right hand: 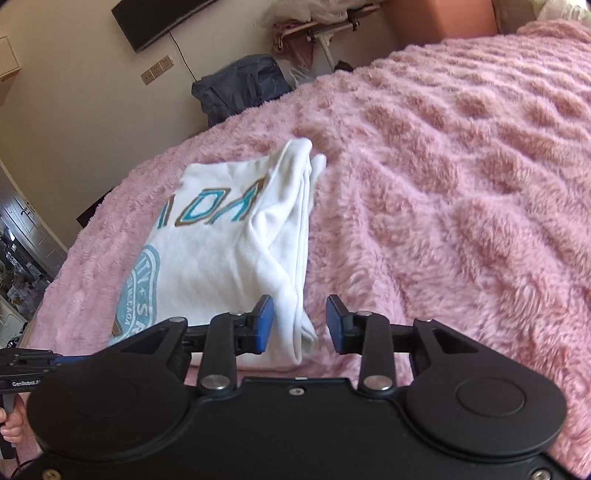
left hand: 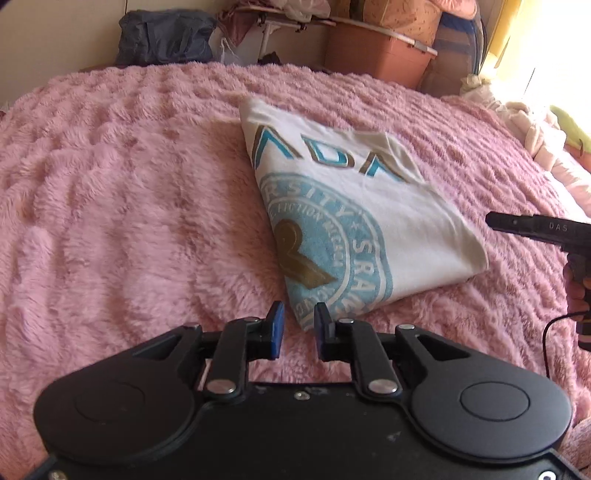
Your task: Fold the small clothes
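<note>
A white T-shirt with blue and gold print lies folded into a rectangle on the pink fluffy blanket. My left gripper is open and empty, just in front of the shirt's near corner. The shirt also shows in the right wrist view, with its folded edges stacked on the right side. My right gripper is open over the shirt's near edge, and the fabric lies between the blue pads without being pinched. The right gripper also shows at the right edge of the left wrist view.
The blanket covers the whole bed. Beyond the bed stand a dark blue bag, a brown storage box and a cluttered rack. Pink stuffed items lie at the bed's right edge. A wall-mounted TV hangs behind.
</note>
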Available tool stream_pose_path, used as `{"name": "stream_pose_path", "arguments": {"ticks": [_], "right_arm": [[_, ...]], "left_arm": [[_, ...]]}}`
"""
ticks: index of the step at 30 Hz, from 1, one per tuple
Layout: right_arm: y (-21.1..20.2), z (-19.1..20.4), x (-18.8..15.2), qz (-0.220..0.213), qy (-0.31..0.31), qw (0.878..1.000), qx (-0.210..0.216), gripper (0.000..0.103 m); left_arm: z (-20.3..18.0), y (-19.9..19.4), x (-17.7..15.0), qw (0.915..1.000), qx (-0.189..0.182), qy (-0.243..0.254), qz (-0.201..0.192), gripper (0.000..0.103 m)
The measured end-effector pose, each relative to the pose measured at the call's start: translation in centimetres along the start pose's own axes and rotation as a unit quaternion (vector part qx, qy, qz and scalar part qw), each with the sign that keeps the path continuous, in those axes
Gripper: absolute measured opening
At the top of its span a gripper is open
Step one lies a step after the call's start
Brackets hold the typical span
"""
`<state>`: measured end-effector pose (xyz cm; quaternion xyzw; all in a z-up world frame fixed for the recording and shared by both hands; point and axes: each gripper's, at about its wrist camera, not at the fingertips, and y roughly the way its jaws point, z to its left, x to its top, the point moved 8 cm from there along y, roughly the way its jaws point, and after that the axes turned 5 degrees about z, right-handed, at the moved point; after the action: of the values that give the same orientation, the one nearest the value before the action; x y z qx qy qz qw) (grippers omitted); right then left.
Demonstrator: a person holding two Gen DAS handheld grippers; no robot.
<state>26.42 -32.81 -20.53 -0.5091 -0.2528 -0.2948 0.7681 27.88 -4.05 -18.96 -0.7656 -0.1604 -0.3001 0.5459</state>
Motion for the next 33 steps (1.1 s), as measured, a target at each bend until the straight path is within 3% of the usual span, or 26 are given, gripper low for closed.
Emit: {"name": "stream_pose_path", "arguments": {"ticks": [3,6,9,14,18,22,23,24,27,31,33], "right_arm": [[-0.9,2.9,2.6,-0.035,-0.054,0.998,0.025,0.034],[0.9,5.7,4.0,-0.035,-0.103,0.993,0.04,0.034],[3.7,7.1,4.2,-0.014,-0.124,0.991,0.05,0.034],[6.4,6.1,3.7,0.012,-0.122,0.992,0.025,0.033],[7.6,4.3,2.3,0.032,-0.099,0.994,0.024,0.021],[7.9,3.8,2.1,0.031,-0.086,0.995,0.027,0.02],[7.8,3.8,2.3,0.032,-0.082,0.996,0.031,0.02],[7.5,3.9,2.6,0.033,-0.078,0.996,0.04,0.022],[5.8,3.5,3.7,0.035,-0.053,0.993,0.097,0.033],[3.9,0.9,5.6,0.02,-0.001,0.991,0.135,0.047],[3.9,-0.5,5.9,0.036,0.029,0.986,0.161,0.05]], "left_arm": [[-1.0,-0.5,3.4,0.9972,-0.047,-0.02,-0.054,0.025],[-2.2,1.7,5.4,0.995,-0.069,-0.024,-0.068,0.026],[-2.3,5.1,6.4,0.9914,-0.104,-0.063,-0.049,0.026],[-1.1,10.5,5.4,0.9934,-0.079,-0.083,0.006,0.026],[-0.6,11.6,4.8,0.994,-0.075,-0.079,0.012,0.025],[-0.3,10.7,5.6,0.9907,-0.101,-0.092,0.006,0.024],[-0.1,10.0,6.0,0.9888,-0.116,-0.094,-0.001,0.025],[0.3,8.8,6.5,0.9867,-0.132,-0.093,-0.02,0.034],[1.9,6.1,7.8,0.9777,-0.184,-0.084,-0.055,0.046],[5.7,6.2,8.1,0.9543,-0.258,-0.146,-0.037,0.05],[7.9,7.1,7.9,0.9409,-0.279,-0.189,-0.03,0.05]]}}
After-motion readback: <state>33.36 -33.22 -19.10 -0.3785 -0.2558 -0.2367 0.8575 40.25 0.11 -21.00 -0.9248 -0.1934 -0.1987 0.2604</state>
